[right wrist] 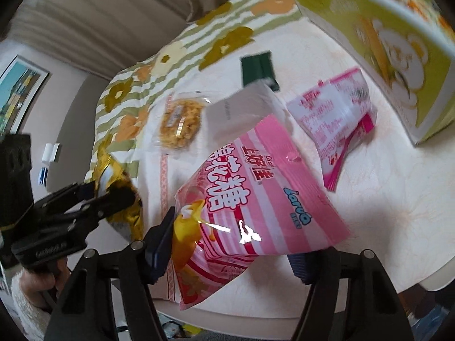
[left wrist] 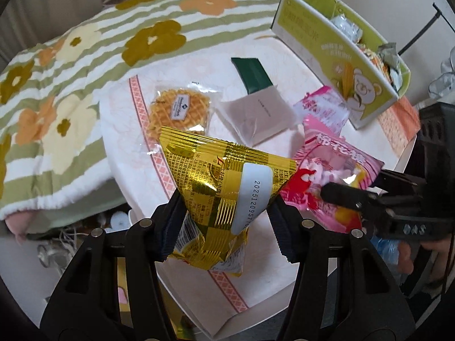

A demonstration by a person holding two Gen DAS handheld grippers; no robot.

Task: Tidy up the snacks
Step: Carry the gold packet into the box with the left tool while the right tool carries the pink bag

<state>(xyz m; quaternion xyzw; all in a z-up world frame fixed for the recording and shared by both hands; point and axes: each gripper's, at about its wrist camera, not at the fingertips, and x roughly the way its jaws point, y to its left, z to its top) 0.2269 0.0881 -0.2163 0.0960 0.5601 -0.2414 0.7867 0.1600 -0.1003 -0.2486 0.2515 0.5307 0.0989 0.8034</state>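
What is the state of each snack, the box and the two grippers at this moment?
left gripper: shut on the gold bag.
gold bag: held, lifted off the table.
right gripper: shut on the pink marshmallow bag.
pink marshmallow bag: held, lifted.
second pink bag: lying on the table.
waffle pack: lying flat, sealed.
grey packet: lying flat.
dark green packet: lying flat.
green box: open, snacks inside.

Round table (left wrist: 284, 255), pale cream top with faint marbling and a pink lattice border band; floral blanket (left wrist: 71, 85), green-and-white stripes with ochre, orange and cream flowers, draped beside the table; beige pleated curtain (right wrist: 113, 8) behind; plain pale wall (right wrist: 68, 91) bearing framed picture (right wrist: 20, 91); soft daylight
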